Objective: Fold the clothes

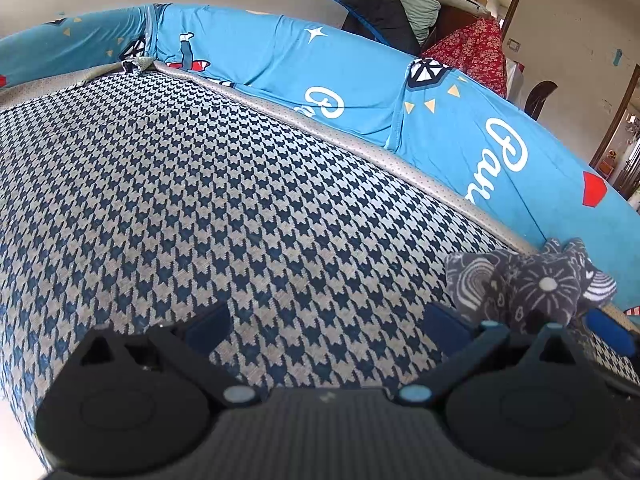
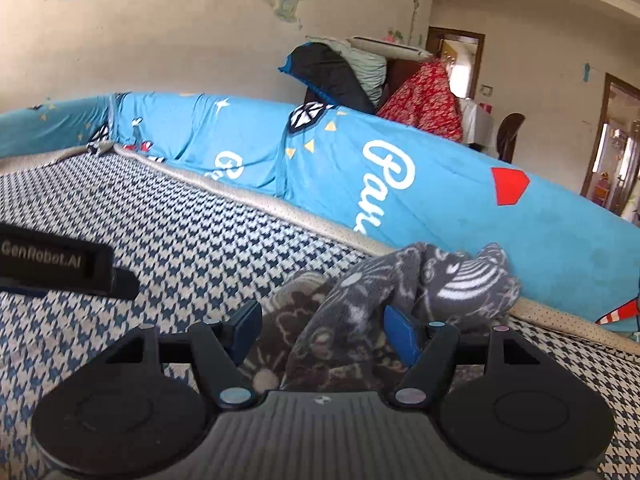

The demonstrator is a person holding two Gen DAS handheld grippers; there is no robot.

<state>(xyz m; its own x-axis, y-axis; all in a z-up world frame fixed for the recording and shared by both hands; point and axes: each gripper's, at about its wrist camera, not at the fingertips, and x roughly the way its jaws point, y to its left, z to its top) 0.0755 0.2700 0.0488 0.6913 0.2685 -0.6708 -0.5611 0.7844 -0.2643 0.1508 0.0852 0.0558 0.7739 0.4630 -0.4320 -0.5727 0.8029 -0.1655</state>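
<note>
From the left wrist, the left gripper (image 1: 326,326) is hovering with fingers spread over the houndstooth sofa seat (image 1: 200,184); the crumpled grey patterned garment (image 1: 532,284) is lying near the seat's back edge. From the right wrist, the right gripper (image 2: 322,332) is reaching with fingers spread around that garment (image 2: 400,288), beside the blue backrest cover (image 2: 440,184).

Houndstooth seat cushion (image 1: 200,200), blue printed sofa back (image 2: 440,208), beige wall (image 2: 160,40), doorway (image 2: 612,140).

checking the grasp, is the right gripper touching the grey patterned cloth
Touching. In the right wrist view the grey patterned cloth lies bunched between the open right gripper, draped against its right finger.
</note>
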